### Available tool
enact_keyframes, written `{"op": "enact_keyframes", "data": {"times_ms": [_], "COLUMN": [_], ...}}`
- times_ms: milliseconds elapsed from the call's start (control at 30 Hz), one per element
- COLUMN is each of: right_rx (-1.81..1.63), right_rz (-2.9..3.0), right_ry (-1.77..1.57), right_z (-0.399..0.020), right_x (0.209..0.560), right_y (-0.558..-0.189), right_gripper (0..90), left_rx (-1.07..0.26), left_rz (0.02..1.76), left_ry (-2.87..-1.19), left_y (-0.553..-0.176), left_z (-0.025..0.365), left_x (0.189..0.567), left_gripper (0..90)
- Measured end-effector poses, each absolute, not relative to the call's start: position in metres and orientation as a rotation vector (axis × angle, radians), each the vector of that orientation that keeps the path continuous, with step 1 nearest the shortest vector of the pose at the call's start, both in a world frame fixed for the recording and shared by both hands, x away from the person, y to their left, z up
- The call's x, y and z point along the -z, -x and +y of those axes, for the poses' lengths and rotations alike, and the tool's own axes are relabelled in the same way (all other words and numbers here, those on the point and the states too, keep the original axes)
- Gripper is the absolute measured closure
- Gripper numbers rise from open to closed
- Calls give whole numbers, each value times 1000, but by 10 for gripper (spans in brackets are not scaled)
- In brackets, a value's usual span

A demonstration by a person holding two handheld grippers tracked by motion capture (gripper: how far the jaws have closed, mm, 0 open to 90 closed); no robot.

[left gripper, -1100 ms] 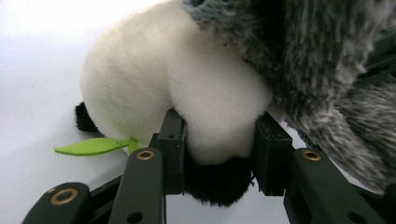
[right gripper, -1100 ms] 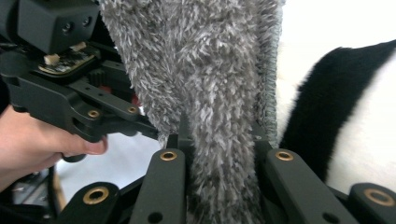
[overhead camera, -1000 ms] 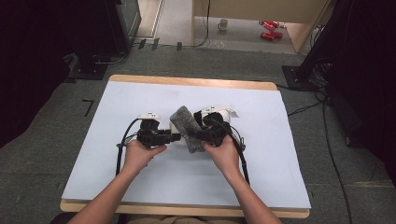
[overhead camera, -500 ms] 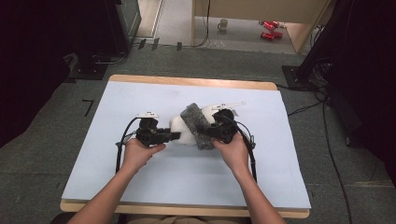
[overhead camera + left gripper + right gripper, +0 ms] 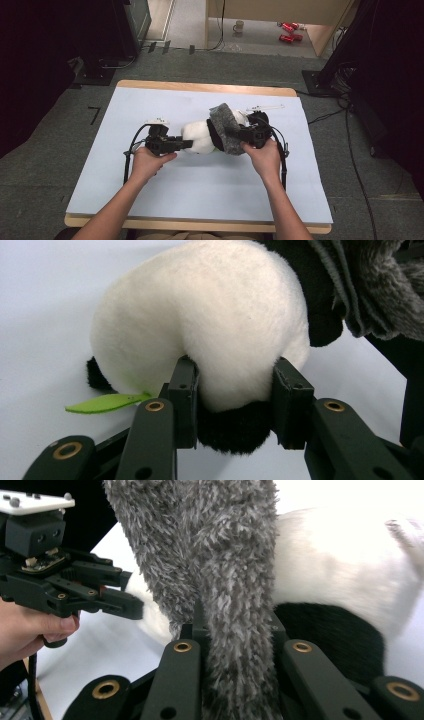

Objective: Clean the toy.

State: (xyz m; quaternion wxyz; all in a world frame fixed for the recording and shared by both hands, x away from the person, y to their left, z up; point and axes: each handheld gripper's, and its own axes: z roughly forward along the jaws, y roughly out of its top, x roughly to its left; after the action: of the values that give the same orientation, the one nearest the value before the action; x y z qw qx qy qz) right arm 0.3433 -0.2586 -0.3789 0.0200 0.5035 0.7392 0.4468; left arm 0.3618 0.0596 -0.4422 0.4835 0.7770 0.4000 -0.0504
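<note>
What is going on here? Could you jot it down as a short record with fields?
Setting: pale blue table, a person seated at it
Left gripper: shut on the plush panda, pads pressed into its white body
Right gripper: shut on the grey fuzzy cloth
Cloth position: draped over the panda's far end, as the high view shows
Detail: green felt leaf beside the panda

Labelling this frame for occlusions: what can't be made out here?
- Plush panda: face hidden, high view, behind the grey fuzzy fabric.
- Right gripper: pads buried in that fabric, right gripper view.
- Green leaf: attachment point hidden by the left gripper, left gripper view.
- Fabric's far end: cut off by the top edge, right gripper view.
</note>
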Motion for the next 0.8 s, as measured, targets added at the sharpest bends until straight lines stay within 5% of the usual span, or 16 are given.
{"op": "enact_keyframes", "data": {"times_ms": [800], "right_rx": [-1372], "right_rz": [2090], "right_ry": [-1657], "right_z": [-304], "right_x": [360], "right_y": [-332], "right_gripper": [775], "left_rx": [110], "left_rz": [988], "left_ry": [-1884], "left_y": [-364], "left_z": [58], "left_x": [442], "left_gripper": [622]}}
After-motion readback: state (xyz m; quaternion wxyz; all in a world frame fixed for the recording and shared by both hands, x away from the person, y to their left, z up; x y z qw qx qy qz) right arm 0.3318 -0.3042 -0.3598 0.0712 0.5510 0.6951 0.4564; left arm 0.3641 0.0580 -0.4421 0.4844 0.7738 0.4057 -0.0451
